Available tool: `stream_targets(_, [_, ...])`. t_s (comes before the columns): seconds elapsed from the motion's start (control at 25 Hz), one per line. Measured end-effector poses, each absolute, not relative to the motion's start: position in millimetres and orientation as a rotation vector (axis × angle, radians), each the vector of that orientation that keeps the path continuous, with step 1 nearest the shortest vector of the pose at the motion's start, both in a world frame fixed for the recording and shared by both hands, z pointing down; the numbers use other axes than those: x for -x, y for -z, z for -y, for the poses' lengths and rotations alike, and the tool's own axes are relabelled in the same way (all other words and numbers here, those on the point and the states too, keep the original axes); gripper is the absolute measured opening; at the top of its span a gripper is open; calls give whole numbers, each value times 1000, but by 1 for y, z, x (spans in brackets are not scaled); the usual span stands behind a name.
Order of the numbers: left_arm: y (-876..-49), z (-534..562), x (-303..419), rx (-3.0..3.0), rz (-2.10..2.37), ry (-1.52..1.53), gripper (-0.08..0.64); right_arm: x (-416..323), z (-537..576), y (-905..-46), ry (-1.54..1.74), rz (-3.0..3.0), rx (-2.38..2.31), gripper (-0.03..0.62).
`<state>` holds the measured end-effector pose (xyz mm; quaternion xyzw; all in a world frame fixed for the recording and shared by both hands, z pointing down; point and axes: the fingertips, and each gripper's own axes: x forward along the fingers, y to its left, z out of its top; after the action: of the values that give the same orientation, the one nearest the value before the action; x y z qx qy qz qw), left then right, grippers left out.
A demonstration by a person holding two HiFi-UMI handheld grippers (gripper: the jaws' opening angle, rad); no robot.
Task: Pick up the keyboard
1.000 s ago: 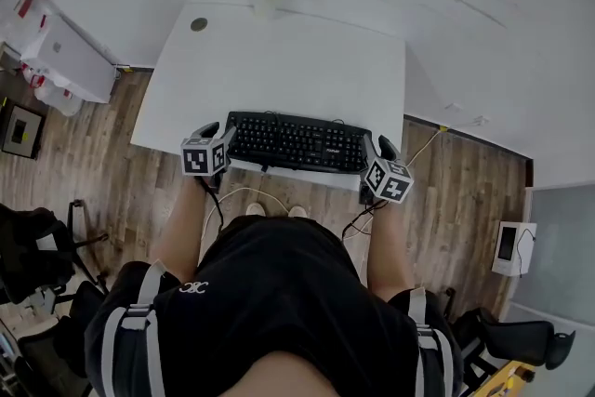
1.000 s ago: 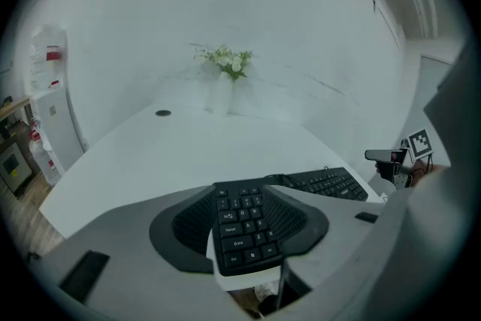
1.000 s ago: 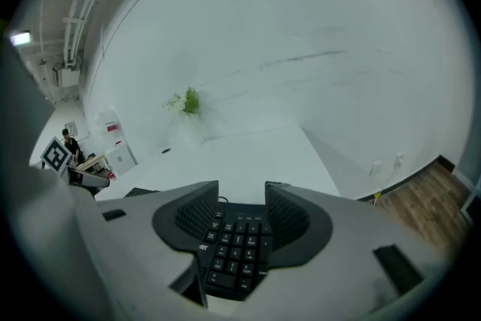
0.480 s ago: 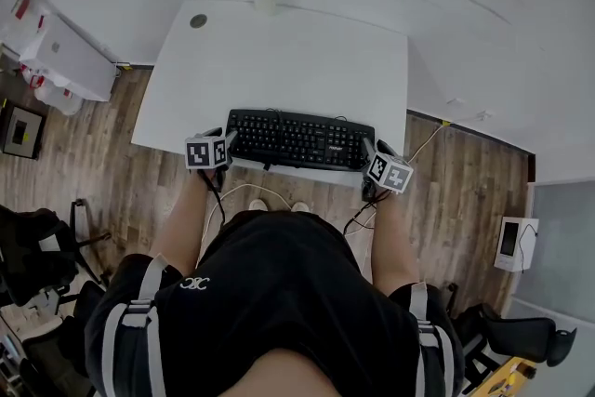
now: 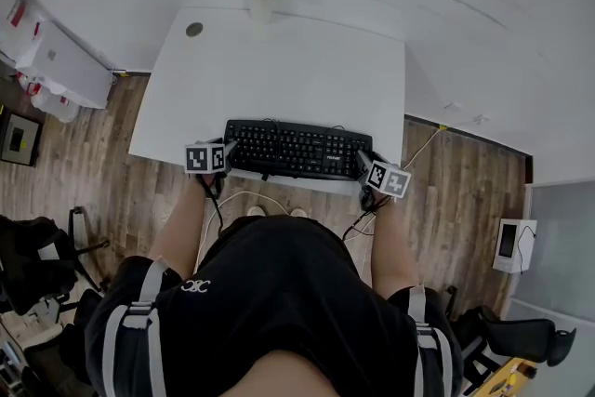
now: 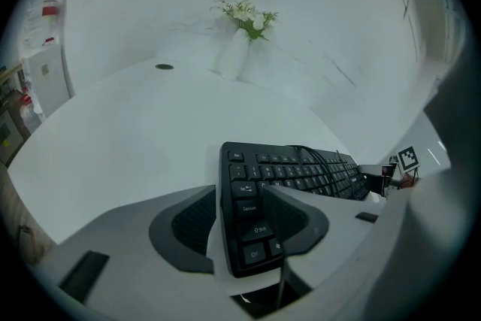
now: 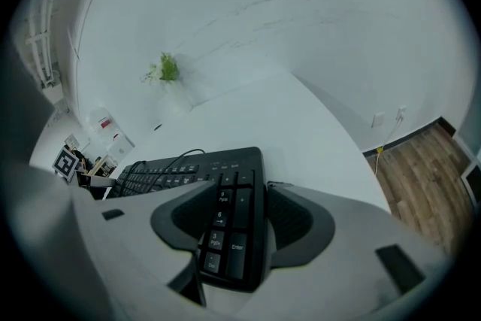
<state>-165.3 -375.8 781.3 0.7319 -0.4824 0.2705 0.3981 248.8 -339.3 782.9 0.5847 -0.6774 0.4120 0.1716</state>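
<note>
- The keyboard [image 5: 296,150] lies flat on the white table [image 5: 279,70], along its near edge and directly in front of you.
- You hold one gripper at each short end. I think this is because such a long, thin thing tips when it is lifted from one side only.
- Your left gripper [image 6: 240,195] has the Shift and Ctrl end between its jaws. They stand apart, and a pale strip shows beside the keyboard's edge, so they do not seem to press.
- Your right gripper [image 7: 242,188] has the number-pad end between its jaws. They have just been opening and are released too.
- Nothing is lifted yet. In my judgement, both pairs of jaws must close first.
</note>
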Motion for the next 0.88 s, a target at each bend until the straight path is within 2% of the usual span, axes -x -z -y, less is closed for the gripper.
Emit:
stream_targets(0.36, [-788,380,158,-1813,1031,-527,194,-252,344,-784,-1177,1927,-1635,212])
stream_targets(0.88, [-789,373,163,-1819,1008,-590,184,-244,332,-783,-1193,1882,-1615,209])
